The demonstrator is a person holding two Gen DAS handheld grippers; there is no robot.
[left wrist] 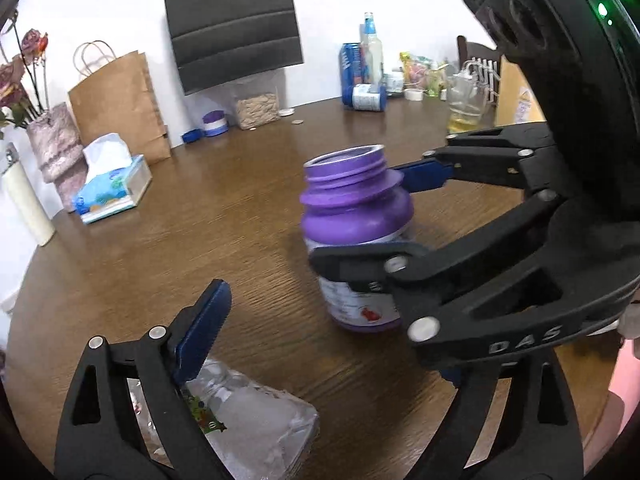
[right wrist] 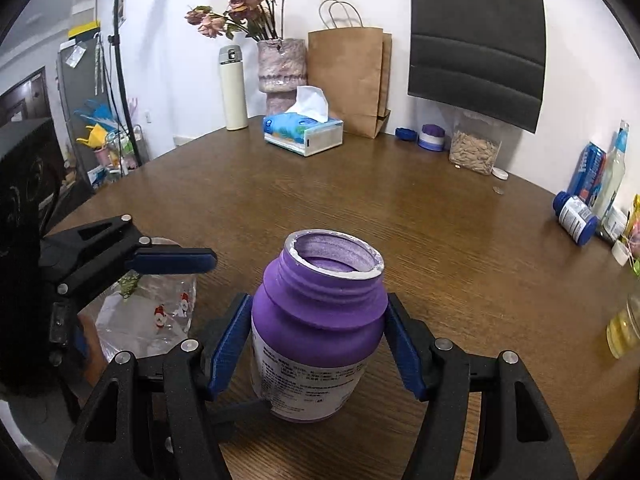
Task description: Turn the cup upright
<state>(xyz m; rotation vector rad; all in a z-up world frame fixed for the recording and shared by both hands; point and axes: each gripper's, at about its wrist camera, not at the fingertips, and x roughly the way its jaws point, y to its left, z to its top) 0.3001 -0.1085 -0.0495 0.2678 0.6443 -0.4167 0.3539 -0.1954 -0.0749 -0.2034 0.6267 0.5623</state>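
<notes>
A purple jar-shaped cup with a white label stands upright on the brown table, mouth open upward; it also shows in the left wrist view. My right gripper has its blue pads on both sides of the cup's body, pressing or nearly pressing it. In the left wrist view the right gripper reaches in from the right around the cup. My left gripper is open, with only its left finger clearly seen. A clear glass with printed figures lies on its side under it, also in the right wrist view.
Along the table's far edge stand a tissue box, brown paper bag, pink vase with dried flowers, white flask, a jar of seeds, and bottles at right. A glass with yellow liquid sits near right.
</notes>
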